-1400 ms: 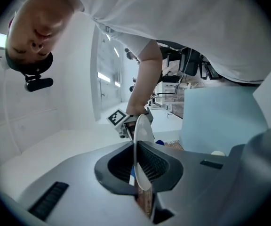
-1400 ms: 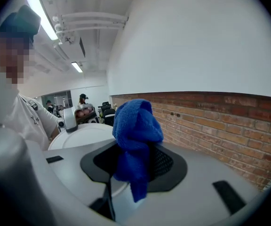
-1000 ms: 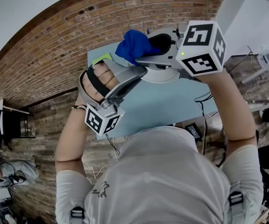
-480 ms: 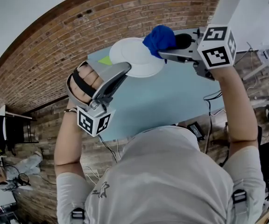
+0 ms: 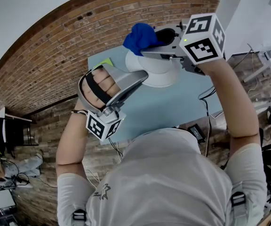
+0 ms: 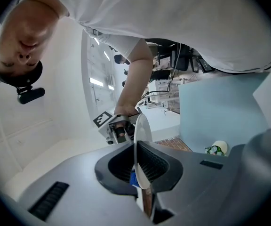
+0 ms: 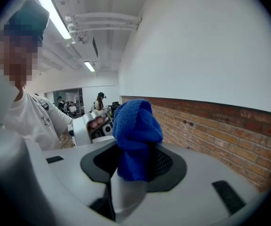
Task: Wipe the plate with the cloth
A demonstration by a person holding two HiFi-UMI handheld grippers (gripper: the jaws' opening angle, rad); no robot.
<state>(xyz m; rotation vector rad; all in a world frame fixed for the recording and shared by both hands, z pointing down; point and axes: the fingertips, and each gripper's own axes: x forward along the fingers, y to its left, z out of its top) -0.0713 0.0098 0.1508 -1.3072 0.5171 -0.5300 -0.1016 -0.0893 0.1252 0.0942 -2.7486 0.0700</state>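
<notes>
Head view: your left gripper [image 5: 141,78] clamps the white plate [image 5: 163,73] by its near rim over the table's [image 5: 173,108] far edge. Your right gripper [image 5: 147,52], pinching the blue cloth [image 5: 139,36], reaches across its far rim.

Left gripper view: plate edge-on, upright.

Right gripper view: cloth bunched between the jaws.

A: "What colour's the cloth [image 5: 139,36]?"
B: "Deep blue. And the plate [image 5: 166,76] plain white, table [image 5: 173,108] pale blue."
A: "Bkgd?"
B: "Red-brown brick wall [image 5: 55,46]; marker cubes [image 5: 201,39] blk & wht squares; shirt [image 5: 159,182] off-white w/ small dark print."
</notes>
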